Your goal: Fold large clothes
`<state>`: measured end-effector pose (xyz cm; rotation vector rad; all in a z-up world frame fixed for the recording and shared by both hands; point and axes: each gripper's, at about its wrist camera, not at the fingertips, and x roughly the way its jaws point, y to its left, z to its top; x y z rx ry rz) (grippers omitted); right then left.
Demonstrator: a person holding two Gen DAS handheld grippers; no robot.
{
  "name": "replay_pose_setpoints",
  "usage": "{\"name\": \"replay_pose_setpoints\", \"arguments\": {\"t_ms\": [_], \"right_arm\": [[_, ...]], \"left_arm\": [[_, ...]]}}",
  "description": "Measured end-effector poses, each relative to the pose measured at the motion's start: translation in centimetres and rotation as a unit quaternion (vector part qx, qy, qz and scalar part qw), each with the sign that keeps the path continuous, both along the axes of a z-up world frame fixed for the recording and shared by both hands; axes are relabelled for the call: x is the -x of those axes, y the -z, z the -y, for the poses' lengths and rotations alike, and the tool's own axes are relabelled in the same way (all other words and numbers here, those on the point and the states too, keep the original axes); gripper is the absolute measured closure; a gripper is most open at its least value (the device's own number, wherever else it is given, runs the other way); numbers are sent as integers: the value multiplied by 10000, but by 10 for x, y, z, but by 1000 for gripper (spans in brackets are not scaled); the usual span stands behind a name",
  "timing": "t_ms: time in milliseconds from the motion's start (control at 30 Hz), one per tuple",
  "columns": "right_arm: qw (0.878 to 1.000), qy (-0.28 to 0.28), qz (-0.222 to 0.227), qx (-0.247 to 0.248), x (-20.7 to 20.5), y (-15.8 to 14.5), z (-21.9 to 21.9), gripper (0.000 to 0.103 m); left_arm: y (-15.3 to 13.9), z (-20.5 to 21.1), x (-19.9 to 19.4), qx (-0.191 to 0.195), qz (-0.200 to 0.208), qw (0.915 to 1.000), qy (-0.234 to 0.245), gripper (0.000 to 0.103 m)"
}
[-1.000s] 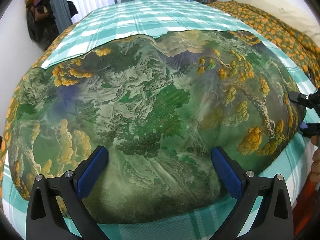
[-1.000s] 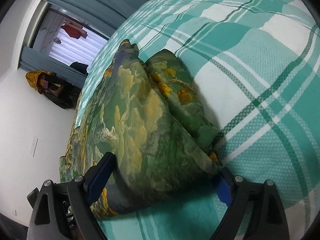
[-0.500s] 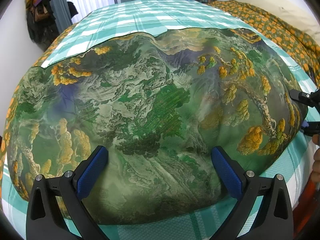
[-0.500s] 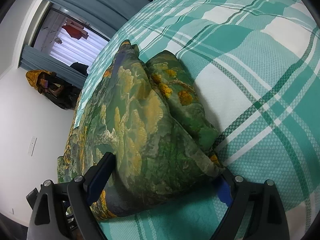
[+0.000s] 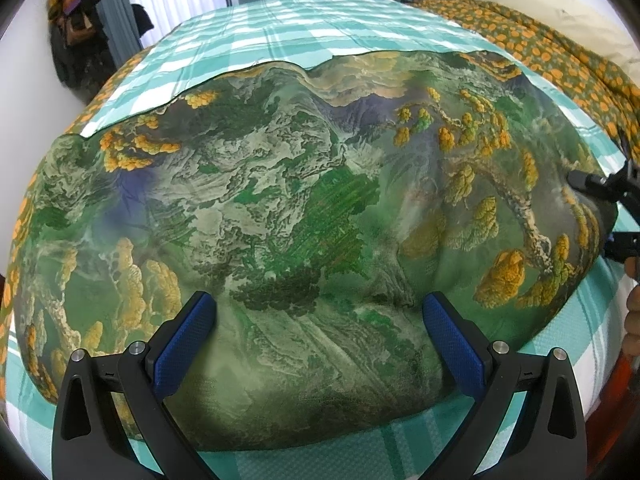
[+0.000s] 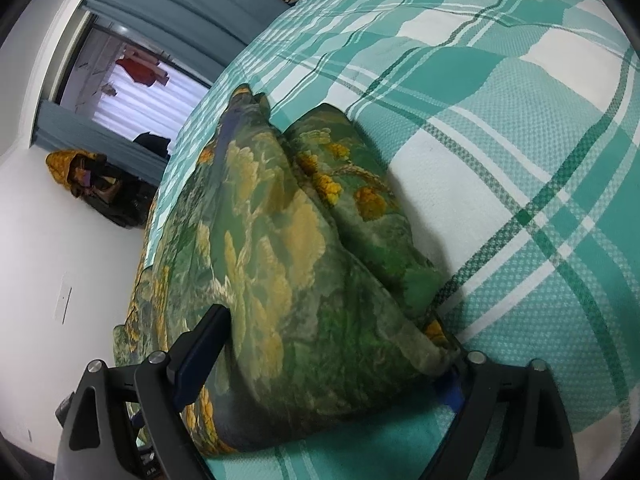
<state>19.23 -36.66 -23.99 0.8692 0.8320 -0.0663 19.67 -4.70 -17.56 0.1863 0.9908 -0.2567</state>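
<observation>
A large green garment printed with mountains and orange trees [image 5: 304, 208] lies folded and spread on the bed. My left gripper [image 5: 320, 320] is open above its near edge, its blue pads [image 5: 182, 344] apart over the cloth. My right gripper [image 6: 332, 344] is open, with its fingers on either side of the garment's thick folded right edge [image 6: 304, 280], one finger [image 6: 204, 344] on top and the other under the fold. The right gripper also shows at the right edge of the left wrist view [image 5: 612, 216].
The bed carries a teal and white checked cover [image 5: 304, 28]. An orange-dotted green quilt [image 5: 552, 52] and a pillow lie at the far right. Curtains, a window and hanging clothes [image 5: 76, 20] stand beyond the bed's far left. A white wall [image 6: 48, 248] is to the left.
My right gripper has pushed further onto the garment's folded right edge, so the fold sits deeper between its fingers. The left gripper has hardly moved.
</observation>
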Motion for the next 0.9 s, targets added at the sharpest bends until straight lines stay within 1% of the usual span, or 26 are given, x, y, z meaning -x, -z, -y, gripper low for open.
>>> {"name": "replay_pose_setpoints", "arguments": {"t_ms": [67,167,200,267,333,433,500,567,600,667,700,733,767,867,900], "right_arm": [[9999,-52,61,67,3,-2,0,38],[9996,-121,229,73,9,-9,0,52],[9992,-193,321,165,11,-15,-2,54],[9980,-299,459,316,15,-25,-5,60],[9950,-441,669,600,19,-40,-12,61],[9872,-620,979,1096,26,-62,-27,62],[9799,-720,1178,1437,32,-76,-41,62],[9735,-795,1311,1698,37,-85,-51,62],[9681,-855,1402,1895,41,-92,-60,62],[9584,-959,1525,2212,46,-100,-73,62],[9516,-1038,1601,2411,48,-105,-81,62],[9421,-1146,1696,2656,51,-110,-91,62],[9324,-1245,1796,2878,54,-115,-101,62],[9036,-1535,2055,3432,60,-125,-125,62],[8877,-1681,2183,3689,66,-129,-138,62]], "left_arm": [[-5,0,0,-39,-86,9999,33,0],[-23,-2,4,-160,-226,9996,50,2],[-32,-3,7,-187,-190,9996,66,5],[-53,-4,10,-166,-52,9998,112,5],[-78,-4,10,30,87,9998,187,5],[-121,7,2,520,181,9979,350,4],[-144,19,-6,824,164,9952,511,3],[-160,40,-17,1103,23,9909,771,3],[-163,51,-22,1168,-106,9892,883,3],[-165,80,-31,1199,-506,9843,1190,3],[-165,95,-34,1176,-642,9819,1337,3],[-164,109,-37,1131,-740,9794,1503,3],[-163,119,-36,1051,-782,9781,1618,3],[-160,148,-36,496,-821,9776,1874,3],[-159,154,-35,331,-828,9770,1938,3]]}}
